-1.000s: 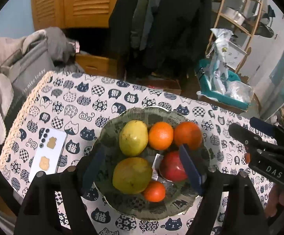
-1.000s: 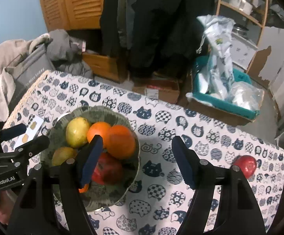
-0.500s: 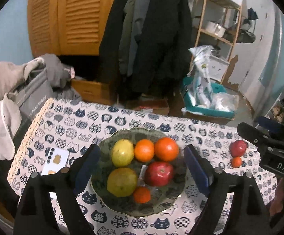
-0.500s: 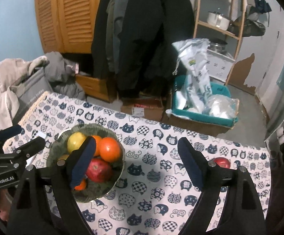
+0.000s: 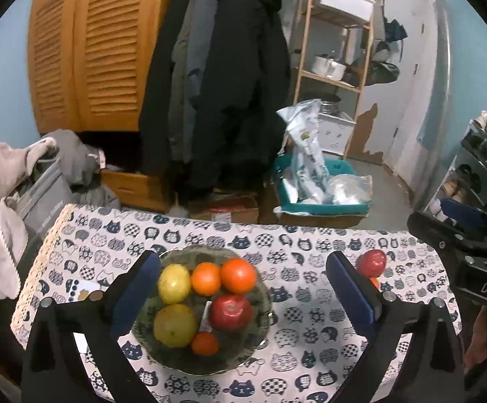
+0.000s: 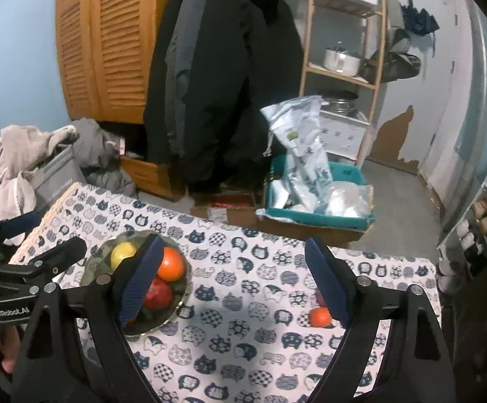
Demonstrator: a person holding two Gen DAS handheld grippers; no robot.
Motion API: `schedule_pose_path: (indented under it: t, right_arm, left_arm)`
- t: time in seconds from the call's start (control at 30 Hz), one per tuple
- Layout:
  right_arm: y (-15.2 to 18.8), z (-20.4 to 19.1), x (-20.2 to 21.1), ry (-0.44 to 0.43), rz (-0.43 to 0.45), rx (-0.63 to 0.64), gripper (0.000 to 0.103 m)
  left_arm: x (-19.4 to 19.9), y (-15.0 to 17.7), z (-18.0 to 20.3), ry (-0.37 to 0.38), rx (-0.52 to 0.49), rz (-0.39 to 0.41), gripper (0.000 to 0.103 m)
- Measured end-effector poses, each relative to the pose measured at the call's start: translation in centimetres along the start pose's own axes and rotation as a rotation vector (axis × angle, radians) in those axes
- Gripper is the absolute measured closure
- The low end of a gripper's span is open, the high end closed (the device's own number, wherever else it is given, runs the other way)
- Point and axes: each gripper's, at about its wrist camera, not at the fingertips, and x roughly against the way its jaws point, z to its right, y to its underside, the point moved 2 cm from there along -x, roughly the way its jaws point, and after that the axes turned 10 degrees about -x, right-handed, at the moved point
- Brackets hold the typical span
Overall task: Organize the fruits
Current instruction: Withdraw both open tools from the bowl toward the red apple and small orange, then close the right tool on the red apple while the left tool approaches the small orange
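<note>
Both grippers are standing wide and empty, jaws having just been opening. The left gripper is framing the bowl of fruit between its fingers. Outside the right gripper's right finger a small orange is lying, a red fruit (probably an apple) half hidden beside it. The right should be descending squarely over the orange, closing gently.

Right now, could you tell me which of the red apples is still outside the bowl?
The red apple on the cloth near the table's right edge, beside a small orange; the other red apple lies in the bowl.
</note>
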Motion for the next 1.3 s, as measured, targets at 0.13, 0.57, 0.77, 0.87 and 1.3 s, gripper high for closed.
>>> schedule_pose_path:
  t: [0.13, 0.57, 0.77, 0.87, 1.3]
  right_arm:
    - [-0.2, 2.0, 1.7, 0.023, 0.027, -0.024, 0.018]
    - [0.3, 8.9, 5.1, 0.137, 0.078, -0.084, 0.018]
    - [0.9, 12.0, 5.4, 0.170, 0.075, -0.130, 0.018]
    - [1.2, 13.4, 5.2, 0.182, 0.063, -0.153, 0.018]
    - [3.1, 17.4, -0.9, 0.190, -0.085, -0.233, 0.018]
  left_arm:
    - [0.6, -0.7, 1.7, 0.019, -0.022, 0.018, 0.003]
    - [0.3, -2.1, 7.5, 0.066, -0.099, 0.018, 0.001]
    - [-0.4, -2.6, 10.0, 0.083, -0.135, 0.008, 0.001]
    - [-1.1, -2.8, 11.0, 0.089, -0.147, -0.004, 0.001]
    - [-8.2, -2.9, 14.1, 0.063, -0.199, -0.115, 0.001]
